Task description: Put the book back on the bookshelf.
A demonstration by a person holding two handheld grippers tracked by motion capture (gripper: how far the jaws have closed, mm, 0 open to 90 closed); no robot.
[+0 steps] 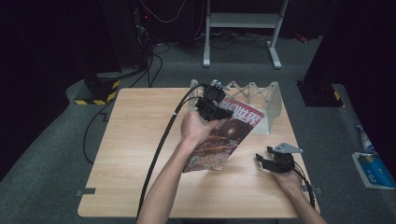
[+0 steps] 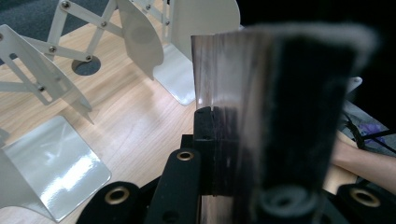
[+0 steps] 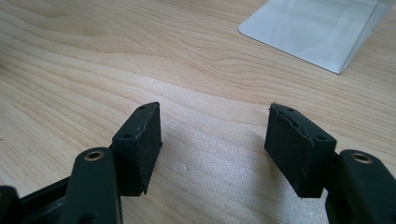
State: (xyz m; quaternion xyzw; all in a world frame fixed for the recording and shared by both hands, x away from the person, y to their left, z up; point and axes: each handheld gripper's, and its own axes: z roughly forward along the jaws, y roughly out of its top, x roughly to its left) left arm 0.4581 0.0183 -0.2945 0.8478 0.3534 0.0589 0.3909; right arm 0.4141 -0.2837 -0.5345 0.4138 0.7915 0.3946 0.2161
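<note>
A magazine (image 1: 231, 133) with a dark red cover is lifted off the wooden table (image 1: 135, 140), tilted, with its top edge near the white accordion file rack (image 1: 264, 95). My left gripper (image 1: 210, 108) is shut on the magazine's upper left part. In the left gripper view the magazine (image 2: 219, 70) stands edge-on between the jaws of the left gripper (image 2: 233, 140), with the rack's dividers (image 2: 42, 79) just beyond. My right gripper (image 1: 264, 159) rests at the table's right front, open; the right gripper (image 3: 215, 135) has only bare wood between its jaws.
The rack's shiny base plate (image 3: 313, 28) lies ahead of the right gripper. A black cable (image 1: 161, 144) trails from the left gripper across the table. On the floor are a white stand (image 1: 243, 21), a striped base (image 1: 98, 93) and a blue box (image 1: 373, 169).
</note>
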